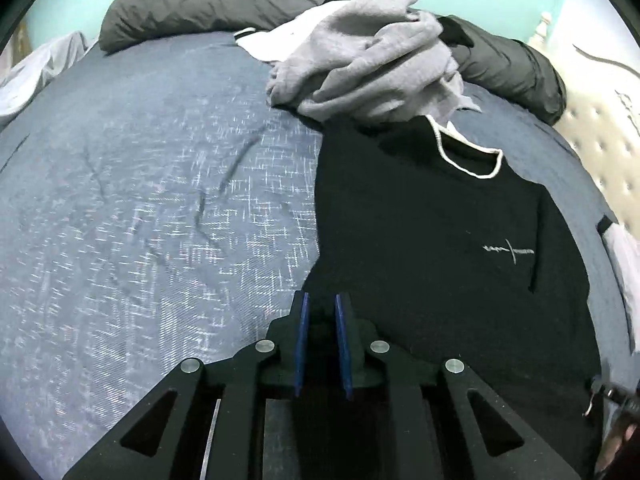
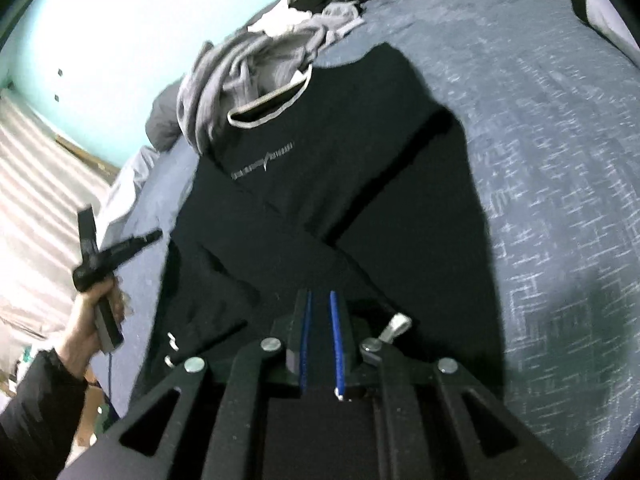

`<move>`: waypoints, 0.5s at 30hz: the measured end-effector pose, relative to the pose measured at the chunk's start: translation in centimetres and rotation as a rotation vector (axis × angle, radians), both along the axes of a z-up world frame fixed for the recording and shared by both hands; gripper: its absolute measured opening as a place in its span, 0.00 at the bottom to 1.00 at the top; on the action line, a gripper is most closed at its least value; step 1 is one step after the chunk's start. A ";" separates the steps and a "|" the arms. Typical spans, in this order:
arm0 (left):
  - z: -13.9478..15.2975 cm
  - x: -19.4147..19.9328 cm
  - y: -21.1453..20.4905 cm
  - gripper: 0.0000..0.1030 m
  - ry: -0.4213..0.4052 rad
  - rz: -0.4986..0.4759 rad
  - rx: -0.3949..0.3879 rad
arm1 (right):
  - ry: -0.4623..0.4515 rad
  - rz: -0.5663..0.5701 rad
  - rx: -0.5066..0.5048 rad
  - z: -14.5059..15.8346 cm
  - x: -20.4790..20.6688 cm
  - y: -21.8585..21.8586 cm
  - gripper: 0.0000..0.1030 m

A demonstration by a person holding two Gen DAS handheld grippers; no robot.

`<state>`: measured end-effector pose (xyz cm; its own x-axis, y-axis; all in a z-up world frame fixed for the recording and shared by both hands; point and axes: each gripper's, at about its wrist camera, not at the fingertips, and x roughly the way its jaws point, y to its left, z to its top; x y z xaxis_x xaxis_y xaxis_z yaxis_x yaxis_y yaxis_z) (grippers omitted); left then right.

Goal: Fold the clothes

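Note:
A black long-sleeved shirt (image 1: 440, 240) with a white-edged collar (image 1: 472, 156) and a small chest logo lies flat on a blue bed cover (image 1: 140, 220). In the right wrist view the shirt (image 2: 360, 160) has both sleeves folded across its body. My left gripper (image 1: 322, 304) hovers over the shirt's lower left edge, its blue pads a small gap apart with nothing between them. My right gripper (image 2: 320, 300) is over the crossed sleeves, its pads also a small gap apart and empty. The left gripper (image 2: 100, 256) also shows in the right wrist view, held in a hand.
A heap of grey clothes (image 1: 368, 56) lies just beyond the collar. A dark quilt (image 1: 208, 4) is bunched along the far edge of the bed. A padded cream headboard (image 1: 600, 152) is at the right. A turquoise wall (image 2: 100, 40) is behind.

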<state>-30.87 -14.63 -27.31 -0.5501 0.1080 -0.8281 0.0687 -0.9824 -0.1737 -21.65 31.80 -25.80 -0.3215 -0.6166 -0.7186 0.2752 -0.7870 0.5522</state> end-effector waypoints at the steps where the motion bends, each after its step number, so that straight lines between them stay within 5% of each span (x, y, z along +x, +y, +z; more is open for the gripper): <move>1: -0.4 -0.3 -0.2 0.15 -0.010 0.009 0.004 | -0.011 0.000 0.007 -0.3 0.0 0.1 0.09; 7: -2.4 -1.0 -1.3 0.22 -0.045 0.028 0.013 | -0.058 -0.002 0.030 -1.7 0.1 0.2 0.09; 15: 0.0 1.2 -1.9 0.23 -0.010 0.034 -0.015 | -0.054 -0.051 0.013 -1.3 0.0 0.4 0.08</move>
